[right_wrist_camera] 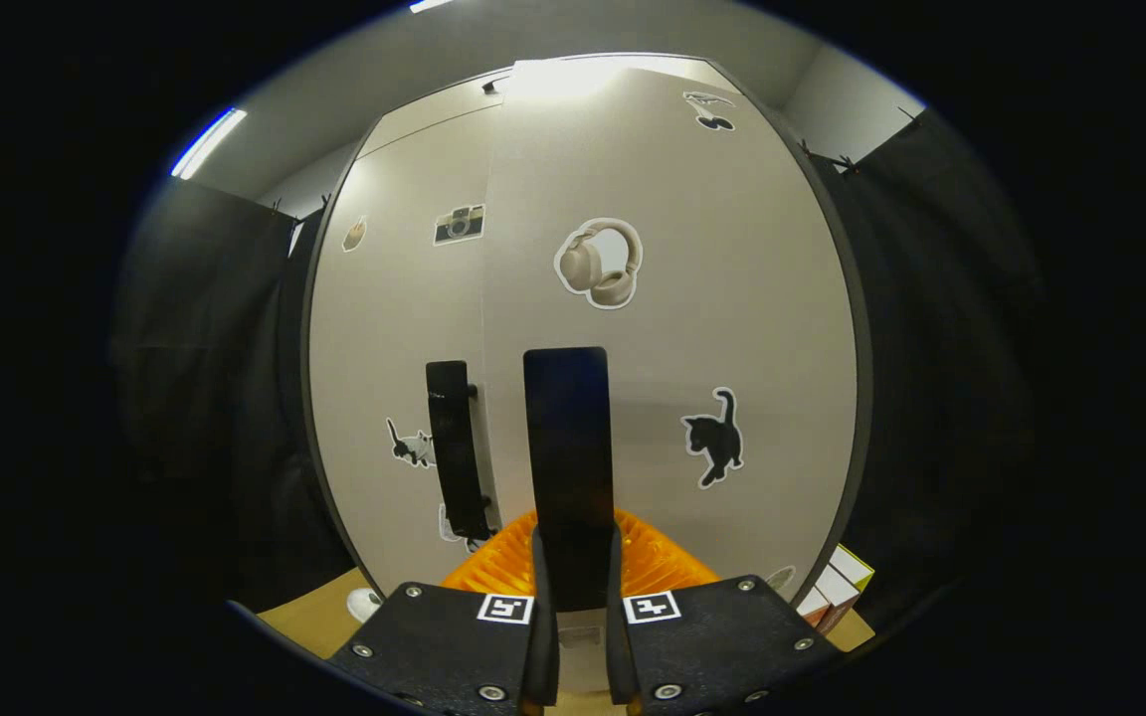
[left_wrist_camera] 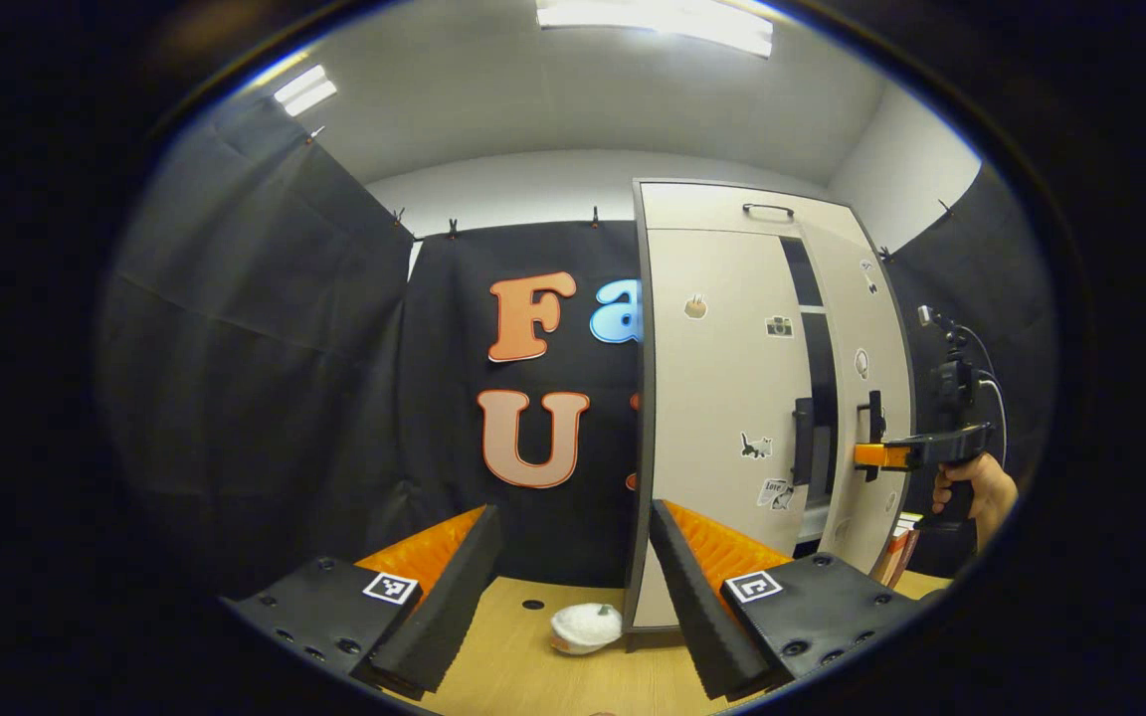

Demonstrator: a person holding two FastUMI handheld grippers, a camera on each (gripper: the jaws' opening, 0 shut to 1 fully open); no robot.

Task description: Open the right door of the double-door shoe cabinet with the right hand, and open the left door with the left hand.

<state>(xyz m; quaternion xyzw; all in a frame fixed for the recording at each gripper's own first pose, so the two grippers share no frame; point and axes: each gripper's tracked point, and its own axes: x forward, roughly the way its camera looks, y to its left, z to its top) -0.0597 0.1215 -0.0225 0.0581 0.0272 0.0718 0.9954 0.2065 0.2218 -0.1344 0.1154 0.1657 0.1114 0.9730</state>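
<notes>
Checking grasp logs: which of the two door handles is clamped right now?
The right door's handle, the one between the right gripper fingers, which press on both its sides. The left door's handle stands free beside it, untouched.

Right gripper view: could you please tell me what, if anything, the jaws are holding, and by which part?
The right gripper is shut on the right door handle, the black vertical bar on the cabinet's right door, gripping its lower end.
</notes>
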